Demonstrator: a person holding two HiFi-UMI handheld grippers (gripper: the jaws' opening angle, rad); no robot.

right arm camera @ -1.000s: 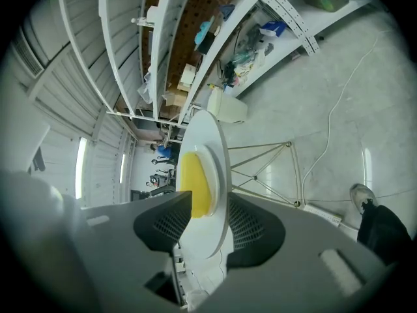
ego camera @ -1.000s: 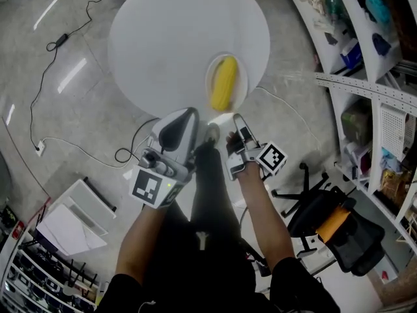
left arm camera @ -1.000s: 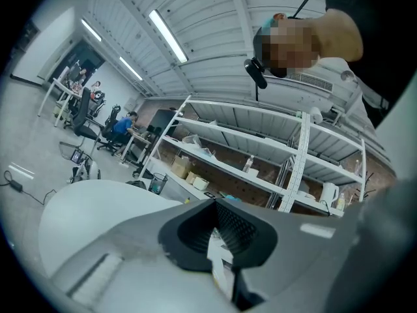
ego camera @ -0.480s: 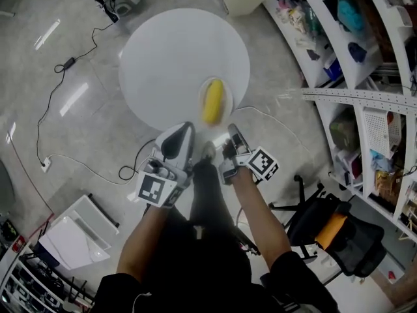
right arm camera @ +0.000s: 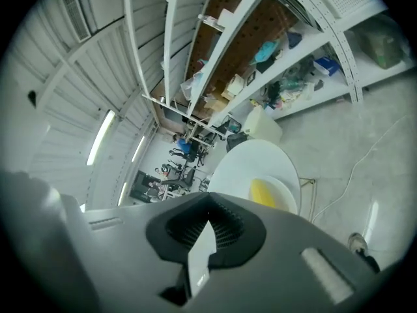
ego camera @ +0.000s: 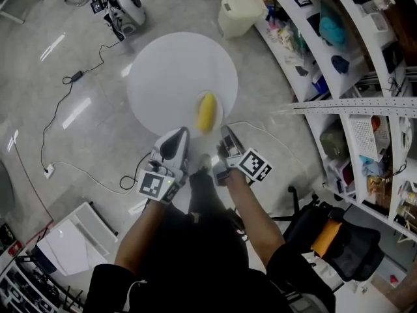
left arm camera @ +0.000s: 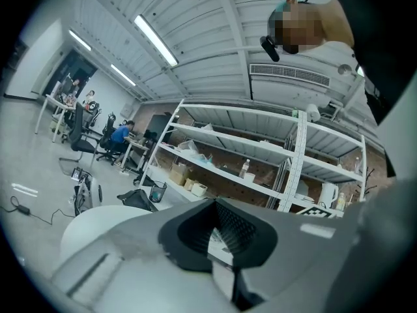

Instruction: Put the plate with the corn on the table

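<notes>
Now the plate (ego camera: 218,109) with the corn (ego camera: 206,111) sits at the near edge of the round white desk (ego camera: 163,77). The desk shows smaller in the head view than a second ago.

Right tool (ego camera: 226,135): jaws have just closed, empty.

Left tool (ego camera: 181,135): jaws together, empty.

The right gripper view looks down on plate and corn. The left gripper view faces shelving (left arm camera: 221,162).

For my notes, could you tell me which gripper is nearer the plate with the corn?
Right, slightly. The right gripper, jaws just closed empty, is just off the plate's near right edge; the left gripper stands farther left.
</notes>
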